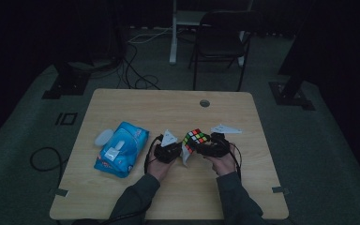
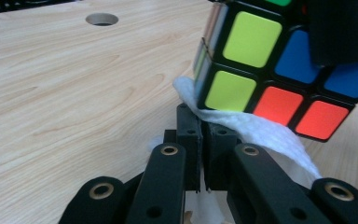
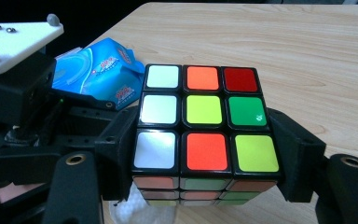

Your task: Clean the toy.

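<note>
A Rubik's cube [image 1: 196, 138] [image 3: 204, 126] is held above the wooden table with my right gripper [image 1: 205, 148] [image 3: 205, 154] shut on it, its jaws pressing the cube's left and right sides. My left gripper [image 1: 176, 151] [image 2: 200, 140] is shut on a white wipe [image 2: 256, 133] [image 1: 185, 157], which lies against the cube's [image 2: 279, 70] lower edge. In the right gripper view the wipe [image 3: 135, 207] peeks out below the cube, with the left gripper's body to the left.
A blue pack of wipes [image 1: 122, 149] [image 3: 98, 72] lies on the table [image 1: 168, 108] left of the hands, a white lid [image 1: 104, 137] beside it. A round cable hole [image 1: 205, 103] [image 2: 102, 19] sits near the far edge. A chair [image 1: 222, 37] stands beyond the table.
</note>
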Demonstrator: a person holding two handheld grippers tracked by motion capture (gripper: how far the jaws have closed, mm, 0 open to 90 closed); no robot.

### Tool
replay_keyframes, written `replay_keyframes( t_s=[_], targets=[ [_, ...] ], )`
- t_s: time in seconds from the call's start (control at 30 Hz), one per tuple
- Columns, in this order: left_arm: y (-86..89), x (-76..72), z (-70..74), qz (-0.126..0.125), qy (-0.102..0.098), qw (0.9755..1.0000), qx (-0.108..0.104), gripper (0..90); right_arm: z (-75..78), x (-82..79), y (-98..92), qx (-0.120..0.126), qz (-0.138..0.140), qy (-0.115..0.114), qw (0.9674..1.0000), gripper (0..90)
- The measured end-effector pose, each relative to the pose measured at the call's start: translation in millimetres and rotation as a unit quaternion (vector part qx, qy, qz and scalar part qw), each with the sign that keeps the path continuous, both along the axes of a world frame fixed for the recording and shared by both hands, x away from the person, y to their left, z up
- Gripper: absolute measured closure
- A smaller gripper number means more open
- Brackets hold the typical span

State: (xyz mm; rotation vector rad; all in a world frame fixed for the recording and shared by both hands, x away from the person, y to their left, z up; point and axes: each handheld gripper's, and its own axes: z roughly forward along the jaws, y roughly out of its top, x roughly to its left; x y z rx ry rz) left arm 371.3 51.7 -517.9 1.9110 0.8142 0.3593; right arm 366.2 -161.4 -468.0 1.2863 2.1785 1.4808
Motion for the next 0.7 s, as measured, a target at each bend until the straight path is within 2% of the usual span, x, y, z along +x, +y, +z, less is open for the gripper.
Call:
replay_keyframes(
  t_s=[0.47,0.57,0.7],
  targets=[
    [-17.0,-10.6,-6.1,-0.048,0.0,0.9988,0.006,87.7,-0.8,0.8,-0.6,0.0,-0.001,-0.001,1.0,34.0],
    [-17.4,-10.5,-6.8,-0.049,-0.001,0.9987,0.011,87.7,-1.0,0.7,-0.6,-0.002,0.0,0.0,1.0,34.0],
    [-12.0,-6.9,-5.8,-0.038,0.0,0.9993,0.008,87.7,-0.8,0.7,-0.5,-0.002,0.003,0.0,1.0,34.1]
  ],
)
